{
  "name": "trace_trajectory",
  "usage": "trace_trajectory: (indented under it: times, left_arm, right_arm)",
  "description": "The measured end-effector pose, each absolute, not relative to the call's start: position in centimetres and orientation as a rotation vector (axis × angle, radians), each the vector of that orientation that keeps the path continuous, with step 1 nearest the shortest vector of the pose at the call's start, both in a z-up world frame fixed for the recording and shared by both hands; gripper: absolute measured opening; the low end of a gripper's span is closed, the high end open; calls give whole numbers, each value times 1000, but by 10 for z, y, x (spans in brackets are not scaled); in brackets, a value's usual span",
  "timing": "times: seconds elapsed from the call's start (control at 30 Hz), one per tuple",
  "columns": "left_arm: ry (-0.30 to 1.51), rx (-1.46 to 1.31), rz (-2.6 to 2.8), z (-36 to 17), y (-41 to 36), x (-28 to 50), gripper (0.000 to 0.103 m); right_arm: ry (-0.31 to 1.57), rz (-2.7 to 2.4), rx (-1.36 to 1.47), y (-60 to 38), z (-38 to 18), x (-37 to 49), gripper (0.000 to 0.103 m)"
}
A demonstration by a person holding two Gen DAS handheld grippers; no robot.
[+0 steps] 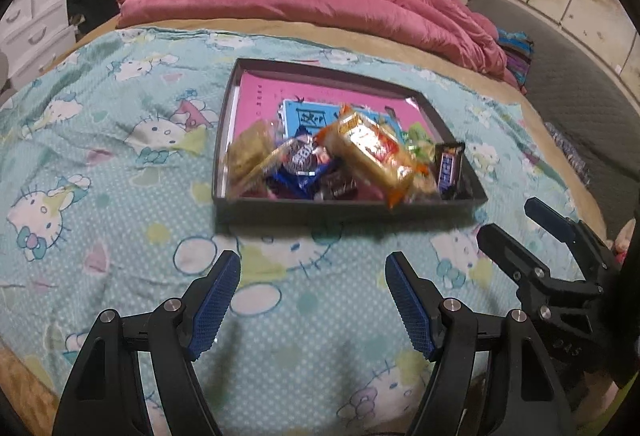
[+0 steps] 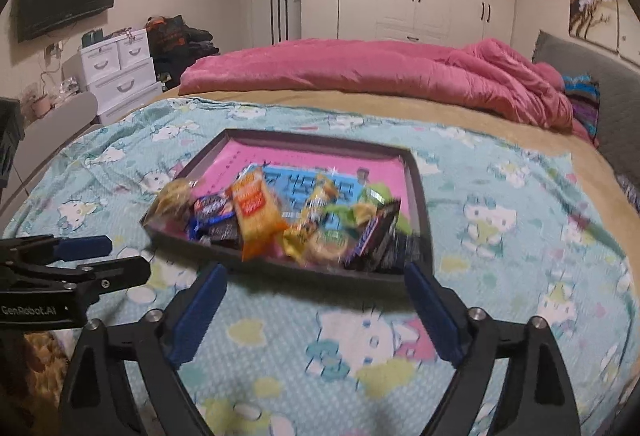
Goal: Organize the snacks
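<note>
While the left gripper (image 1: pixel 312 304) hangs over the bed with its jaws apart and nothing between them, its ribbed blue pads (image 1: pixel 218 300) frame only the soft, cartoon-cat printed blanket (image 1: pixel 120 164). Just beyond sits a shallow dark rectangular tray (image 1: pixel 348 208) with low straight walls and a pink liner, its near half heaped with crinkly wrapped snacks (image 1: pixel 340 164): a long yellow-orange cracker pack (image 1: pixel 372 152) and a dark bar (image 1: pixel 450 166) standing against the right wall; its blue lettering is too blurred to read. Open blanket lies on every side of the tray. The right gripper (image 1: pixel 524 232) shows at the right edge, near the tray's front corner.

From the right wrist, the right gripper (image 2: pixel 316 312) stands wide and empty, just short of the tray's (image 2: pixel 420 196) near wall. The snacks (image 2: pixel 280 220) are blurred. At the left edge the left gripper (image 2: pixel 92 256) bears the white lettering "GenRobot.AI". A smooth pink quilt (image 2: pixel 360 72) is bunched along the far side of the bed.
</note>
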State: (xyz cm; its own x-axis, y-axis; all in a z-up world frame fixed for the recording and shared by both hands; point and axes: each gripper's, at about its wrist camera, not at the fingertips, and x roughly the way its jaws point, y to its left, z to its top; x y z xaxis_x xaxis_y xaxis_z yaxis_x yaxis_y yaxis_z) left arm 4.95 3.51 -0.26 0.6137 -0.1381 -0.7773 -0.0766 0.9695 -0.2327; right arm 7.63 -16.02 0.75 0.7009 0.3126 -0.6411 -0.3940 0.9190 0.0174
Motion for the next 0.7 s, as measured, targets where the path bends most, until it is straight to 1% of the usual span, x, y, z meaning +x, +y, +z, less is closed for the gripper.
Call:
trace_trajectory:
  times: [0.1, 0.17, 0.23, 0.7]
  left_arm:
    - [913, -241, -35, -2, 31, 45, 76]
    - [914, -240, -32, -2, 31, 44, 76]
    - [914, -242, -27, -2, 31, 43, 76]
    - [916, -209, -28, -3, 17, 37, 76]
  right_arm:
    - [715, 413, -103, -165, 0, 69, 92]
    - [724, 424, -85, -170, -2, 66, 94]
    - [715, 419, -73, -175, -3, 61, 101]
    - [674, 376, -77, -180, 0, 46, 101]
